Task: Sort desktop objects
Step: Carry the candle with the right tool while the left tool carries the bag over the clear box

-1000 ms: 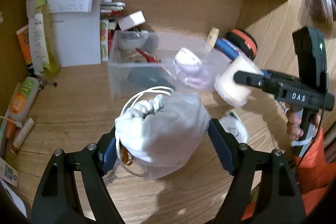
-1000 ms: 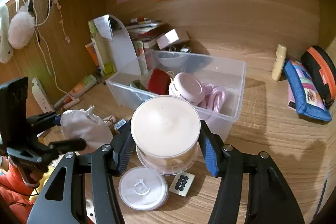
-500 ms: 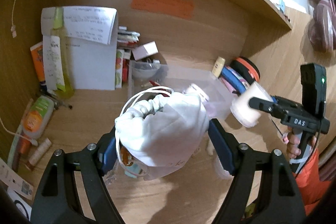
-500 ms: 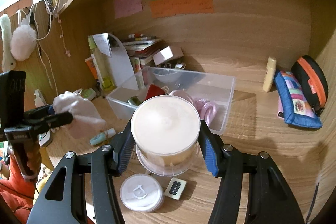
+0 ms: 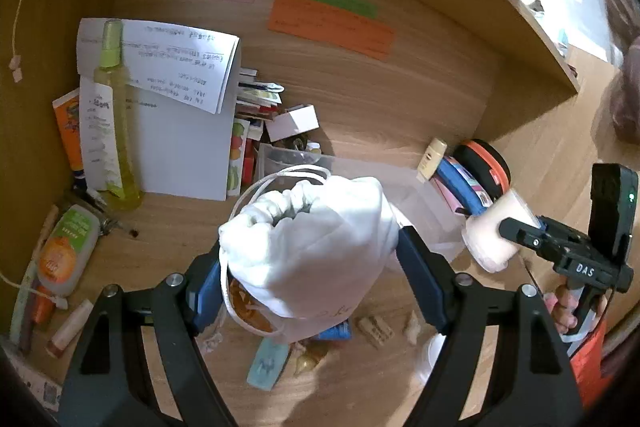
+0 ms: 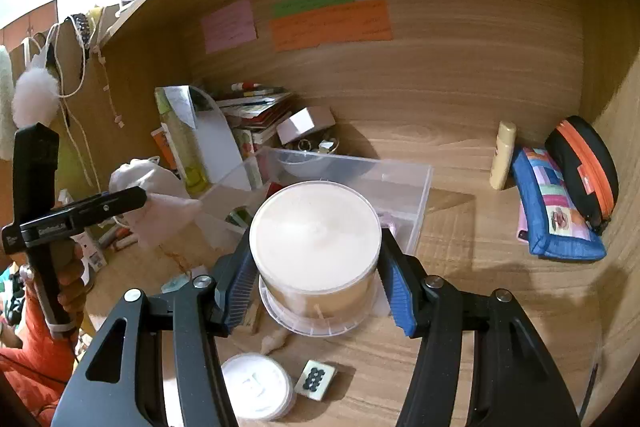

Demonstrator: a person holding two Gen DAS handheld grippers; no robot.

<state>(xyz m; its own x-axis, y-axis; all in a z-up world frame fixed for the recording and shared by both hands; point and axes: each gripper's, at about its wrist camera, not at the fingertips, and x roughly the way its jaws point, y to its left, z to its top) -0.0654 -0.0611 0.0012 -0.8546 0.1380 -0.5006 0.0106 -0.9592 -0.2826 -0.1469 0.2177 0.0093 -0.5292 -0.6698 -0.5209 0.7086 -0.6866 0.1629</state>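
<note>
My left gripper (image 5: pixel 316 271) is shut on a white drawstring pouch (image 5: pixel 316 247), held up above the desk; the same pouch (image 6: pixel 156 195) shows at the left of the right wrist view. My right gripper (image 6: pixel 320 275) is shut on a round cream-coloured tub (image 6: pixel 316 231) with a clear rim, lifted off the desk; in the left wrist view that tub (image 5: pixel 492 231) hangs at the right. A clear plastic bin (image 6: pixel 348 183) with small items inside stands behind both. Small loose things lie on the desk under the pouch: a light blue tag (image 5: pixel 266 365) and a domino tile (image 5: pixel 376 331).
A white round lid (image 6: pixel 258 391) and a spotted tile (image 6: pixel 316 379) lie near the front edge. A blue pouch (image 6: pixel 556 207), a black-orange case (image 6: pixel 584 167) and a cream tube (image 6: pixel 502 155) sit at the right. Books, a paper stand (image 5: pixel 180 131), a yellow-green bottle (image 5: pixel 116 131) and tubes crowd the left.
Both grippers have risen with their loads. The pouch has come up off the desk and now hides most of the bin; small items under it have come into view.
</note>
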